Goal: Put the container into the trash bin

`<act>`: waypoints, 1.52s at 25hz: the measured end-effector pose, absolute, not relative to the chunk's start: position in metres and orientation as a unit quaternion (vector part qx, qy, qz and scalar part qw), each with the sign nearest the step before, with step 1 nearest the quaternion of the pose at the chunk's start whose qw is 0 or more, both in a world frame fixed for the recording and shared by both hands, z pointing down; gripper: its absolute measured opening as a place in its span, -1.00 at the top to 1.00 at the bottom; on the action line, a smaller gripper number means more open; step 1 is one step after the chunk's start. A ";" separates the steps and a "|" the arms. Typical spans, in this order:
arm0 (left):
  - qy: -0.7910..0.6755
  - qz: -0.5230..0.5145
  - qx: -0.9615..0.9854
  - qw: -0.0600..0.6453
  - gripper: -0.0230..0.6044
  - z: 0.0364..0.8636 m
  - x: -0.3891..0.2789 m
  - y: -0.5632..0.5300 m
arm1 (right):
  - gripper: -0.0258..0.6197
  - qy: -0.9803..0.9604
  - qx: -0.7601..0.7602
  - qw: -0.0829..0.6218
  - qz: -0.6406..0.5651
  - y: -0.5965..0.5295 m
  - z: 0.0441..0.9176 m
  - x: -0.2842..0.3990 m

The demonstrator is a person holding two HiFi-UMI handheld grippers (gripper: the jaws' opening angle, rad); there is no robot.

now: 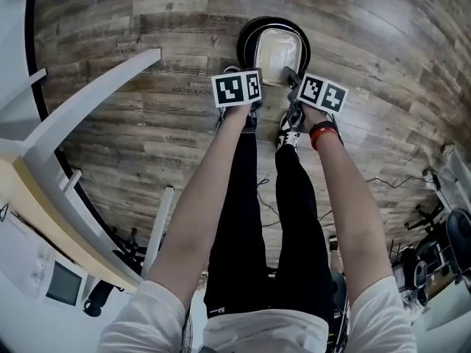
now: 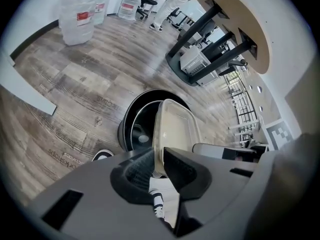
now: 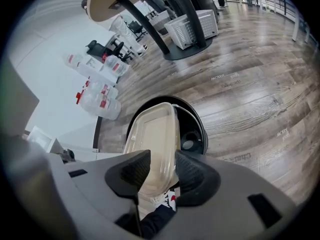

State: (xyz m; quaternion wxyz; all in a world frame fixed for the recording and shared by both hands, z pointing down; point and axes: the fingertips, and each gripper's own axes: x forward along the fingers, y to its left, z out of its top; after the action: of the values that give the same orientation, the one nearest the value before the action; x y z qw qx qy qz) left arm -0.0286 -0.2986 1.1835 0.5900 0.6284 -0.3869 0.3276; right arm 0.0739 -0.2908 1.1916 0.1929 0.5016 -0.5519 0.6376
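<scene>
One container (image 1: 277, 54), one bin (image 1: 243, 43) (two grippers (image 2: 159, 166) (image 3: 162, 171))

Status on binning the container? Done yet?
Done: the container is picked up, with the left gripper and right gripper each clamped on an edge. In hand: it's held above the open trash bin. Left: lower it in, let go.

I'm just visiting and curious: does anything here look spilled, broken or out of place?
Nothing stands out. The left gripper and the right gripper hold the clear container by its edges over the black trash bin; no spill shows on the floor.
</scene>
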 end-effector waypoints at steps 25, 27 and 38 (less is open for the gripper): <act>-0.381 0.312 0.646 0.583 0.47 1.119 -0.013 -0.304 | 0.24 -0.590 0.480 0.254 0.597 -0.294 1.125 0.086; -0.382 0.314 0.648 0.580 0.47 1.102 -0.013 -0.303 | 0.24 -0.594 0.480 0.259 0.591 -0.295 1.108 0.089; -0.374 0.318 0.672 0.554 0.43 0.983 -0.015 -0.299 | 0.24 -0.598 0.496 0.254 0.576 -0.294 0.993 0.107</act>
State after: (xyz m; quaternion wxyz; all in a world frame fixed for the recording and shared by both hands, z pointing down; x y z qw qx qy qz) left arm -0.0148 -0.2988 0.9829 0.5538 0.6724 -0.3738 0.3184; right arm 0.1074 -0.2942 0.9930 0.2539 0.4955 -0.5983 0.5762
